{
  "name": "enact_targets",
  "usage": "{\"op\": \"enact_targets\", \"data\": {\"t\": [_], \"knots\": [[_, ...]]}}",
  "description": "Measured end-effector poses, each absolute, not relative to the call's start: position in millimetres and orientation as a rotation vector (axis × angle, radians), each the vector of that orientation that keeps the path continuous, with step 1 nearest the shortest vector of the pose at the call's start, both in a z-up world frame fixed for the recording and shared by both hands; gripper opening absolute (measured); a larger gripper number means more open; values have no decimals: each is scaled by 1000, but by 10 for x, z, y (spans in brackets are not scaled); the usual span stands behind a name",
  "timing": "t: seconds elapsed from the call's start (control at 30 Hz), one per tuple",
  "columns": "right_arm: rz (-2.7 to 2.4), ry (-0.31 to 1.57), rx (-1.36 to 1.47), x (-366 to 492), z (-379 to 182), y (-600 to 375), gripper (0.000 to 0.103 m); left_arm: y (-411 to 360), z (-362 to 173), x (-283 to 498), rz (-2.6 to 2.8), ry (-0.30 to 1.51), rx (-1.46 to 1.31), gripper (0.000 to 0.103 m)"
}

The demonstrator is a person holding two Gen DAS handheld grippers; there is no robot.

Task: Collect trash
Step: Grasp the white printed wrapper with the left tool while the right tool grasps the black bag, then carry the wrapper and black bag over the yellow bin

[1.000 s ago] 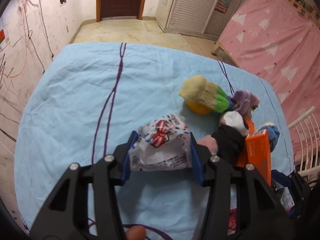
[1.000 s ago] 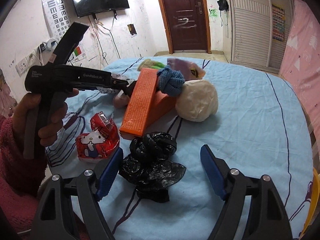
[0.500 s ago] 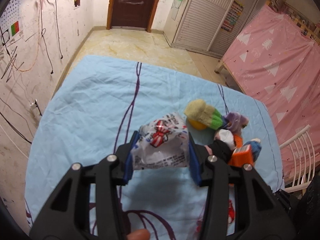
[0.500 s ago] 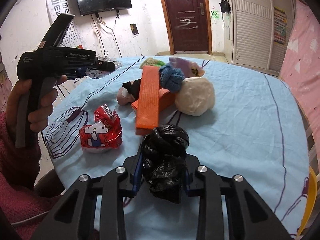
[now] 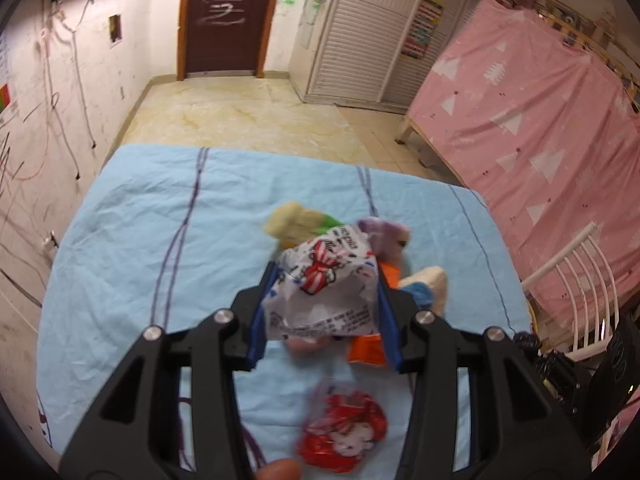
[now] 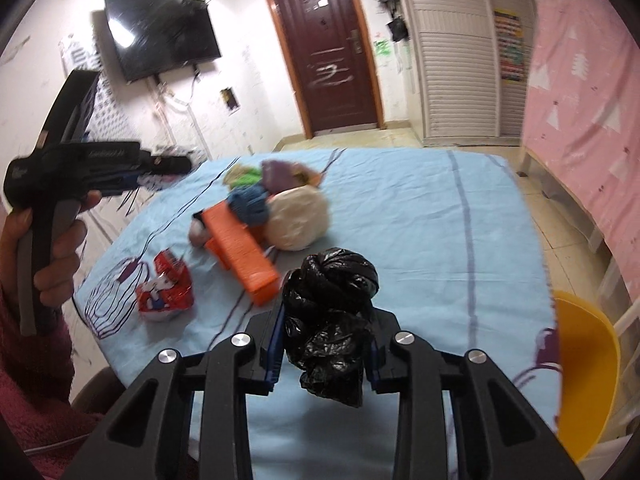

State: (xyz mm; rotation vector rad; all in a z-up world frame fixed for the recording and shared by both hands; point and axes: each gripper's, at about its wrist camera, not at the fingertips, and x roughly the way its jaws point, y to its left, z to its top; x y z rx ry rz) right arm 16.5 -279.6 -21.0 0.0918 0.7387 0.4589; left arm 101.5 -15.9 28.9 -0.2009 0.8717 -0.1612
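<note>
Two pieces lifted: left tongs (image 5: 322,312) pinching white wrapper (image 5: 324,292), right tongs (image 6: 326,344) pinching black bag (image 6: 330,308); red wrapper (image 6: 165,292) remains on tabletop (image 6: 420,220) beside orange box (image 6: 240,252).

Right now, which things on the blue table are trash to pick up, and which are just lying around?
Trash for the job:
- white snack wrapper, in the left claw
- black plastic bag, in the right claw
- red snack wrapper, on the blue cloth

Just lying around:
- orange box
- blue yarn ball
- cream ball
</note>
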Motion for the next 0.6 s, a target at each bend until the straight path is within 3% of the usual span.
{"op": "enact_targets", "data": {"t": [0.6], "knots": [[211,616,260,87,-138,-3861,26,-1228,401,1004,-311,877,-54,44]]}}
